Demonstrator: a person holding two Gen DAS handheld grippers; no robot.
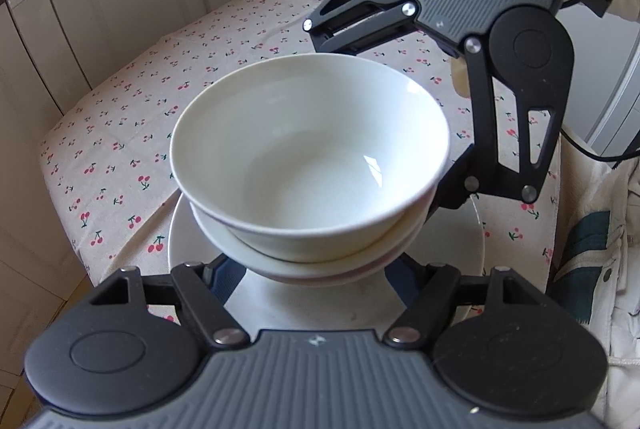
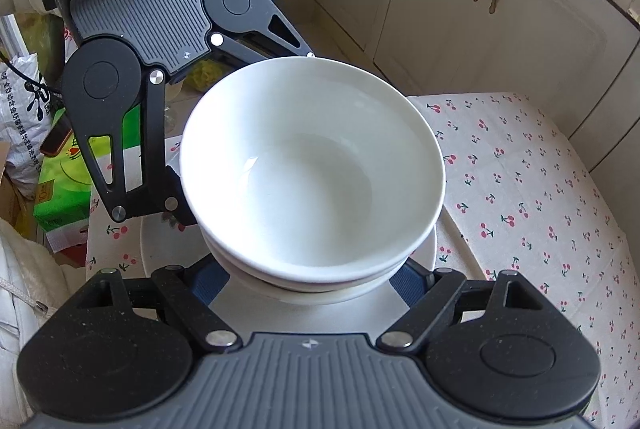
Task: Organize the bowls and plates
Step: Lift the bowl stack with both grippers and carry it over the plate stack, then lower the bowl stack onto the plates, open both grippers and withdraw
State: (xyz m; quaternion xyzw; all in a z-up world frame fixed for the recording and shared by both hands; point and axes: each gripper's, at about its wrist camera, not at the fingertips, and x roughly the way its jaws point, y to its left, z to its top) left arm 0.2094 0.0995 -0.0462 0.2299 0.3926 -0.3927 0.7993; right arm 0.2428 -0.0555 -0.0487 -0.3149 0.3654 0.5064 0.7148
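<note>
**Two bowls stacked on a plate, tongs at either side**

We read black Chinese characters on a white plastic sack (image 2: 18, 109) beside a green carton (image 2: 60, 185), too small to make out. On the cherry-print cloth table (image 1: 120, 133), before cream cabinets (image 1: 132, 1), a glossy white ceramic bowl (image 1: 308, 153) nests in a second white bowl (image 1: 320, 267) on a round white plate (image 1: 184, 241). The left gripper (image 1: 316, 281) and right gripper (image 2: 316, 281) each straddle the lower bowl; whether their blue pads grip it, we cannot tell.

Bright daylight fills both views; glare spots shine inside the white bowl (image 1: 308, 153), and the fisheye bends the edges.
</note>
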